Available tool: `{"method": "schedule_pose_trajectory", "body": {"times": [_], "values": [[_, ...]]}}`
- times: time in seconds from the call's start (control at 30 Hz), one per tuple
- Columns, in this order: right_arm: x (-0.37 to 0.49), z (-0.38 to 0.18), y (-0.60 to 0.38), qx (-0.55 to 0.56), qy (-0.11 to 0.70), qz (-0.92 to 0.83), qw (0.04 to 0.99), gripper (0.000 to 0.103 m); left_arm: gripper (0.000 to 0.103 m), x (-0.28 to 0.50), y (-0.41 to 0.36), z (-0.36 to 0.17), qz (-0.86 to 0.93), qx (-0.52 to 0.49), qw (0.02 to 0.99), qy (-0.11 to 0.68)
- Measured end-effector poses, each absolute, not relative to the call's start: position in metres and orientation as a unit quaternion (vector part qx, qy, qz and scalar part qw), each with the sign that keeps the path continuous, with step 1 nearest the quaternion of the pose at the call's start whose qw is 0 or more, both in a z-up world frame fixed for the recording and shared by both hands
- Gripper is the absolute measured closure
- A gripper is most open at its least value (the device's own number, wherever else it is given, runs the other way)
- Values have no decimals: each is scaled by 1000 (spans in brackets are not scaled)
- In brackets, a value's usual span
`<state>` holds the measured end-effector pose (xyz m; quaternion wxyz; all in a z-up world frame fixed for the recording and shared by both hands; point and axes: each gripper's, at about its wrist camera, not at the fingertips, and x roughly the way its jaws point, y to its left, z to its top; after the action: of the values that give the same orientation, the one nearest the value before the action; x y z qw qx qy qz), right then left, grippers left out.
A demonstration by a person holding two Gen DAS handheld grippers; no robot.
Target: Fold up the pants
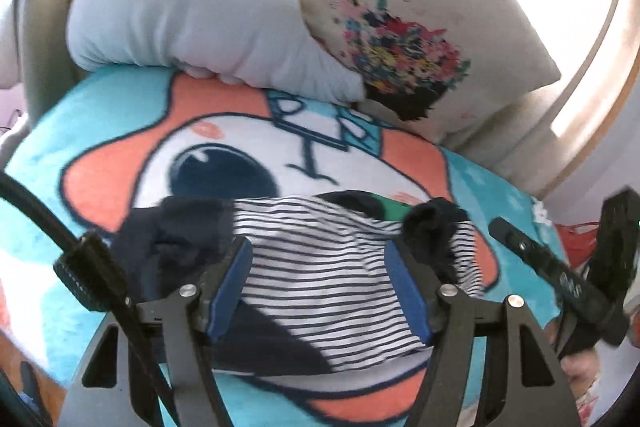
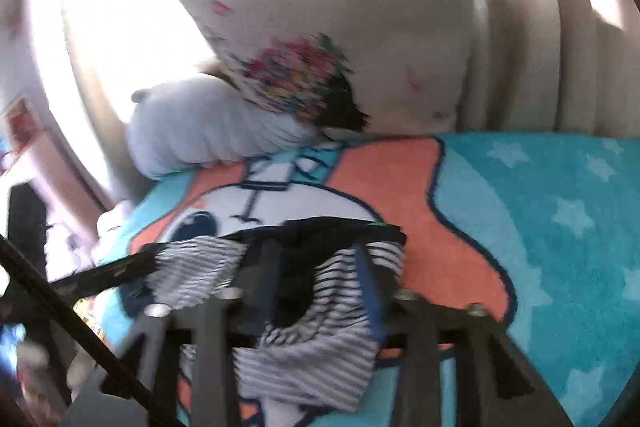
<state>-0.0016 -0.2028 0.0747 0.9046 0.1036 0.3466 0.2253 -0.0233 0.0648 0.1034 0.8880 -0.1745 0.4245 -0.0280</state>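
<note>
We count one pair of striped pants, lying on one cartoon blanket. Two pillows stand at the far end: one grey left, one floral right. Two grippers noted.

The pants lie bunched on the blanket, on its near part, roughly midway between its left and right edges. Behind them, along the blanket's far edge, 2 pillows lean: the plain pillow toward the far-left corner, the printed pillow to its right, overlapping it. Beyond both stands the headboard.
</note>
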Motion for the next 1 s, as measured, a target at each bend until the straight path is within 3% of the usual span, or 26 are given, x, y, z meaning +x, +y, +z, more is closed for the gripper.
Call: {"method": "schedule_pose_trajectory", "body": {"times": [0.17, 0.27, 0.33, 0.67, 1.0], "values": [[25, 50, -165, 126, 391, 258, 874, 78, 35, -28, 84, 84, -7, -186, 875, 446], [36, 24, -140, 107, 438, 253, 856, 68, 36, -29, 92, 69, -11, -189, 868, 460], [27, 26, -137, 98, 424, 246, 866, 62, 36, -32, 92, 71, -15, -188, 871, 455], [-11, 74, -141, 106, 365, 273, 884, 47, 34, -71, 157, 114, 31, -249, 895, 369], [-50, 81, -12, -53, 367, 393, 842, 33, 34, -105, 221, 88, 99, -298, 874, 372]]}}
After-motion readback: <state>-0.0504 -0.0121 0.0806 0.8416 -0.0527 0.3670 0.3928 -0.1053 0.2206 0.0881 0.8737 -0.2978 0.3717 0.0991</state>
